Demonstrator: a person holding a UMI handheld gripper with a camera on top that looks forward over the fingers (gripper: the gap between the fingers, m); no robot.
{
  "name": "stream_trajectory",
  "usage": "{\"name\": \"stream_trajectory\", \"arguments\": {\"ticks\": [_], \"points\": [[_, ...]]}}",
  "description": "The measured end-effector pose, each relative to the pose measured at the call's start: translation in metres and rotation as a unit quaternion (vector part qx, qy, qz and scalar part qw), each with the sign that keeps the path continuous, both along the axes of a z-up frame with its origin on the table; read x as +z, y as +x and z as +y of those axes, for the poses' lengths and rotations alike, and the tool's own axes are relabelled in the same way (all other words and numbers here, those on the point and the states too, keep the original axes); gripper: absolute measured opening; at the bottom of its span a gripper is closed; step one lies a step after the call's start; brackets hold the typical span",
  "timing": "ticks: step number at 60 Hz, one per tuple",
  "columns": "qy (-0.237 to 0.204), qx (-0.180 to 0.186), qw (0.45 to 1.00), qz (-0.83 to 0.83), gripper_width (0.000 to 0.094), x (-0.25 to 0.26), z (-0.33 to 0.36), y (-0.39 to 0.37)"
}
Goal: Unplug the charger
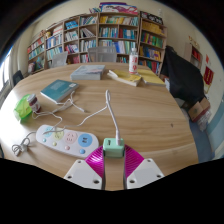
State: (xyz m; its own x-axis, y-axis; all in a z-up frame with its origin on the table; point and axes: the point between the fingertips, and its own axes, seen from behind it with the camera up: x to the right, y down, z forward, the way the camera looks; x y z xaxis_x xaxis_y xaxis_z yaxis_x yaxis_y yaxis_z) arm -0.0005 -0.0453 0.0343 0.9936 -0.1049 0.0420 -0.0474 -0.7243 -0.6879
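Seen standing upright on the round wooden bench (150, 110): a small green cube-shaped charger (113, 148) with a thin white cable (112, 118) rising from its top. Plugged, apparently, into the near end of a long white power strip (66, 140), though the socket itself was hidden under the green body. Hand-held gripper (113, 168) spread open just short of the charger, magenta pads (96, 161) either side of a clear gap, touching nothing.

Judged light, rigid and smooth-sided; likely to slip unless squeezed squarely across two opposite flat faces, low on the body. Best not taken by the cable, which looked soft and would only flex or strain at its joint. Power strip also looked light, so probably lifted along with the charger unless pulled straight up and firmly.

Left of the charger, a teal book (58, 90) and a small green box (23, 110); well beyond the charger, a white bottle (133, 61), stacked books (88, 71) and full bookshelves (100, 35).
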Motion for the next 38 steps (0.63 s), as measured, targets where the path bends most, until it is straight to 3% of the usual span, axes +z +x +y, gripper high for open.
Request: {"name": "stream_trajectory", "arguments": {"ticks": [9, 18, 20, 23, 30, 38], "points": [[-0.081, -0.011, 0.997, 0.001, 0.0292, -0.034, -0.018, 0.006], [-0.074, -0.008, 0.997, -0.019, 0.0366, -0.039, 0.003, 0.010], [-0.076, -0.013, 0.997, -0.021, 0.0435, -0.039, 0.003, 0.010], [-0.062, -0.022, 0.998, -0.019, 0.0612, -0.032, 0.007, 0.010], [-0.054, -0.049, 0.997, -0.017, 0.0845, -0.016, -0.001, 0.012], [-0.035, -0.086, 0.995, 0.029, 0.0847, 0.017, -0.030, -0.006]]}}
